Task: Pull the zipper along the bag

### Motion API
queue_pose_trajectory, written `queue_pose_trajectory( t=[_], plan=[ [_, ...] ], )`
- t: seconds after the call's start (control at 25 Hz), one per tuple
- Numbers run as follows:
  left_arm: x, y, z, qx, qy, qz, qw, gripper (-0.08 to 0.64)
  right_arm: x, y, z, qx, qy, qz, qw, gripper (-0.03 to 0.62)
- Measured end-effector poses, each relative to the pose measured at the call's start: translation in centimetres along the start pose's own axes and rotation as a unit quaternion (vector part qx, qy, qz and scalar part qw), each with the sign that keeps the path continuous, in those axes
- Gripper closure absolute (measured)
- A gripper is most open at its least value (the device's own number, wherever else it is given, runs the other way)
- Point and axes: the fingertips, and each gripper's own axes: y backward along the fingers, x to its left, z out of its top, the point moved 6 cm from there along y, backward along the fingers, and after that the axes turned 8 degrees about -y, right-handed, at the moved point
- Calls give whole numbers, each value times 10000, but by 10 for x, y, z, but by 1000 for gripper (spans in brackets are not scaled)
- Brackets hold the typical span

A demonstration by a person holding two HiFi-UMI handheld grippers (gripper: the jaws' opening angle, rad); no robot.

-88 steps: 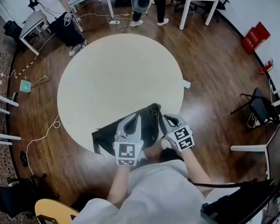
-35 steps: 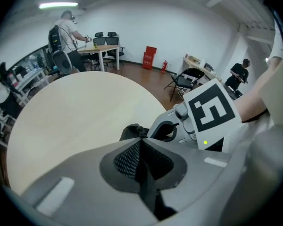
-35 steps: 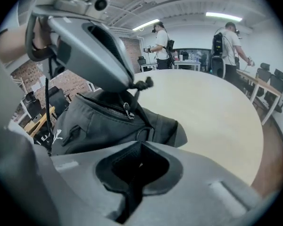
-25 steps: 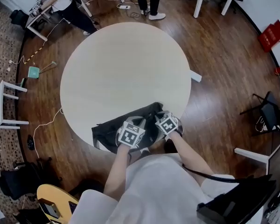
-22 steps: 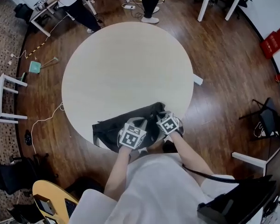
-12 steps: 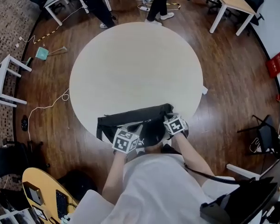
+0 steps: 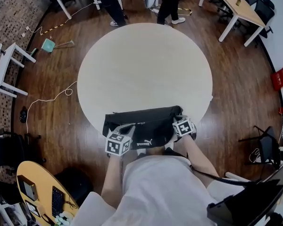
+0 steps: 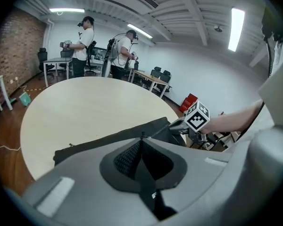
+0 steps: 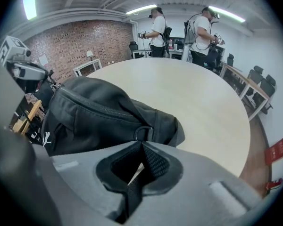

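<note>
Left gripper (image 8: 142, 139): jaws pressed together at the tips, apparently on the small zipper pull (image 8: 143, 134) on the bag's top seam. Judged: a tip pinch, since the pull is too small for a deeper bite.
Right gripper (image 9: 141, 143): jaws closed on the fabric at the bag's right end, with the D-ring (image 9: 142, 133) just beyond the tips. Judged: an anchor, so the soft bag does not slide along with the pull.
Bag (image 7: 148, 120): black and soft. It lies lengthwise on the near edge of the round table (image 7: 146, 60), its face with the white logo (image 7: 142, 144) turned toward the person. Judged: placed close so each gripper reaches its own end without stretching.
Zipper (image 8: 156, 130): runs along the top seam in a straight, taut line between the two grippers. Whether the teeth behind the pull are open or shut cannot be made out.
Spacing: grippers well apart, left one left of the bag's middle, right one at the far right end.
Progress (judged): a shorter stretch of bag lies left of the pull than right of it, so most of the travel looks done.
Risk (judged): the pull could slip from the tips, or the fabric could bunch if the anchor loosens.
Beyond the table: standing people (image 8: 124, 51) by desks, not involved.
</note>
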Motion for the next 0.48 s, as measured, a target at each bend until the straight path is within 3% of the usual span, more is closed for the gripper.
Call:
queue_pose_trajectory(
  t=[0.16,0.28,0.48],
  plan=[
    [30,21,-12,-71,207,295,9993,537,1,1,-5,151,60,-29,9999,604],
    [53,37,-24,-156,432,544,9975,537,3,1,-1,169,369,-178,9990,604],
    [89,65,-46,-262,797,1101,9904,537,9,0,-2,284,408,-205,9986,604]
  ],
)
